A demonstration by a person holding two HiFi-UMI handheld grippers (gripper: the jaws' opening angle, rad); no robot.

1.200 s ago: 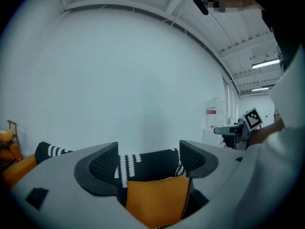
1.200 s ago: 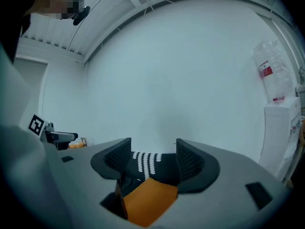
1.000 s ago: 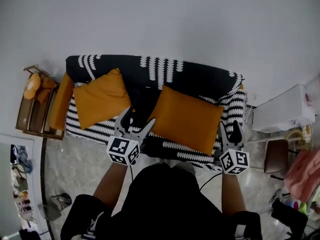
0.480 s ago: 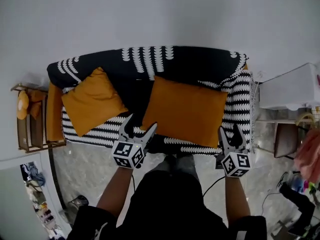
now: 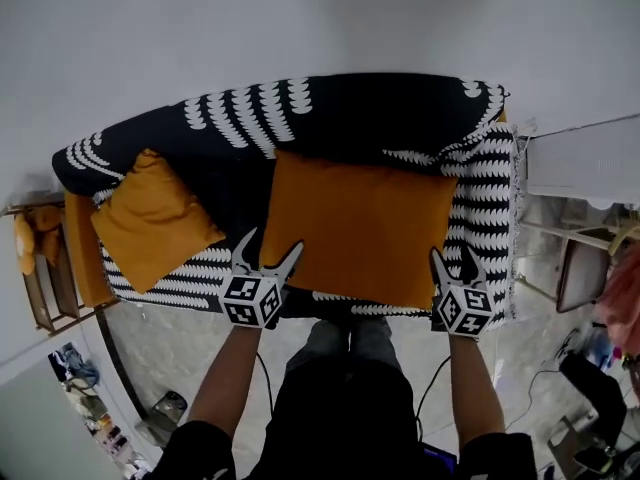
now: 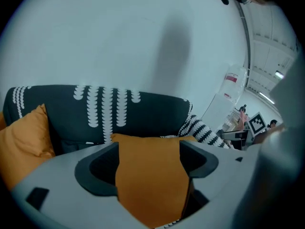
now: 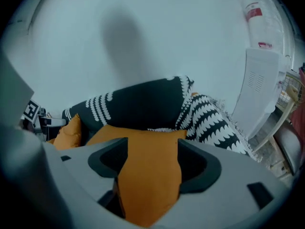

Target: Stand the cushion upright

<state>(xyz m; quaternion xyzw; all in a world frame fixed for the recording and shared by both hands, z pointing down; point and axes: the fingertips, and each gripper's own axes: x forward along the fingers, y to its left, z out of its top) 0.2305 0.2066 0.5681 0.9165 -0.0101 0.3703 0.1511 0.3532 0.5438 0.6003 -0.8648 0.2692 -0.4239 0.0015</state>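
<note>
The cushion (image 5: 360,223) lies flat on the sofa (image 5: 330,118) seat, centre frame in the head view. My left claw (image 5: 270,248) is at its lower-left corner and my right claw (image 5: 453,258) at its lower-right. Both gape wide, the right having just opened further. Orange fabric shows in each gap, unpinched. It looks soft, light and floppy, so I'd bite deep at both corners.

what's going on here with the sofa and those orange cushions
A person holds a claw in each hand at the near edge of the large orange cushion lying on the black-and-white sofa. The left claw is at its left corner, the right claw at its right. Both are open, cushion showing between the jaws but not gripped; the right claw's jaws have just been opening.
</note>
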